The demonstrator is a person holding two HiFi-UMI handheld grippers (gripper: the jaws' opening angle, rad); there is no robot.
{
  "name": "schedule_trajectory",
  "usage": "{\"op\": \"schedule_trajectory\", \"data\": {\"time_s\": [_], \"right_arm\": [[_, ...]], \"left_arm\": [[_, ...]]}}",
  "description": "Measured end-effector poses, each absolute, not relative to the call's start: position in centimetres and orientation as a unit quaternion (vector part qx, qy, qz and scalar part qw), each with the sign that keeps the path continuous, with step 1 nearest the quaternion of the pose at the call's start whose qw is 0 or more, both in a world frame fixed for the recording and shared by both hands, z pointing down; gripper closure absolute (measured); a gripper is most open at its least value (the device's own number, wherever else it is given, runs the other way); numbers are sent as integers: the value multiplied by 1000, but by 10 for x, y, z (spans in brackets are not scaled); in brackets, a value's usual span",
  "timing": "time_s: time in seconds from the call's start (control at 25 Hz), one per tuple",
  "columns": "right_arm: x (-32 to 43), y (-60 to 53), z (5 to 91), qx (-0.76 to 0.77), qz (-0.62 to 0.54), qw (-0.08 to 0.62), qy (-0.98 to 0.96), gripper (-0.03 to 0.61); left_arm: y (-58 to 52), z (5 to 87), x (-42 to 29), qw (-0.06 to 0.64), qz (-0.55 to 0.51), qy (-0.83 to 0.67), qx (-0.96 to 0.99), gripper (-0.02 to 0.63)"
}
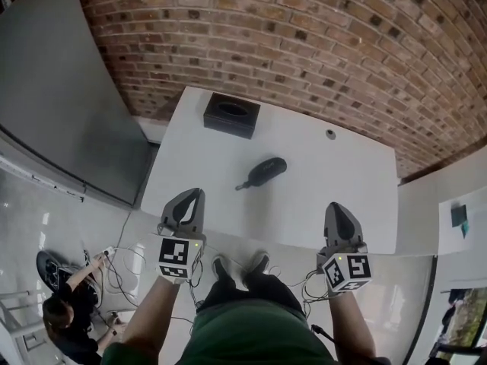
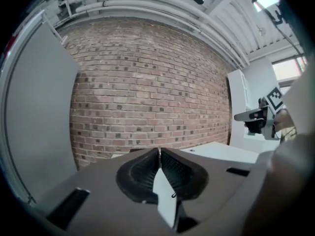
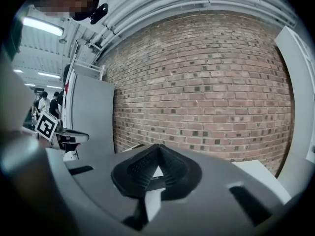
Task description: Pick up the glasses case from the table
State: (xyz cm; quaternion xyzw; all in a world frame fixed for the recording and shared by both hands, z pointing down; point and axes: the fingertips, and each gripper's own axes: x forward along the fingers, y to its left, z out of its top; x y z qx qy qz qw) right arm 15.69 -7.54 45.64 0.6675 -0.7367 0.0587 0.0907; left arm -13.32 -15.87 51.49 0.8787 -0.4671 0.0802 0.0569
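Item: glasses case (image 1: 263,172) dark, oblong, maybe a strap | left tongs (image 2: 159,154), right tongs (image 3: 157,149): closed, empty

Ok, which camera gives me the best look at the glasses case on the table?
The head view: the dark glasses case lies in full sight on the white table, nothing covering it. The left and right gripper views show their own jaws, brick wall and a strip of table, but no case.

There's a small round thing (image 1: 330,134) on the table (image 1: 342,196), upper right, too small to tell; a person (image 1: 65,314) at lower left runs off the bottom edge. Right gripper view: figures (image 3: 45,102) far left, too tiny to read.
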Motion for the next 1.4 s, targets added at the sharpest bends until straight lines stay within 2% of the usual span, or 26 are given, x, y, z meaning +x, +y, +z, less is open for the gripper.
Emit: {"op": "schedule_trajectory", "data": {"time_s": [0.64, 0.68, 0.76, 1.08, 1.2, 1.4], "right_arm": [[204, -113, 500, 650, 106, 82, -748, 576], [209, -116, 501, 650, 109, 80, -748, 576], [221, -121, 504, 649, 112, 78, -748, 576], [269, -130, 506, 660, 115, 77, -738, 576], [287, -128, 505, 667, 117, 80, -731, 576], [313, -120, 508, 681, 120, 82, -718, 576]], "left_arm": [[-223, 612, -12, 70, 207, -389, 895, 594], [-227, 618, -3, 68, 220, -381, 896, 578], [-234, 634, 16, 64, 250, -361, 896, 489], [-237, 713, 85, 53, 392, -255, 882, 307], [-239, 740, 105, 42, 438, -227, 869, 267], [-247, 775, 125, 32, 498, -206, 842, 255]]}}
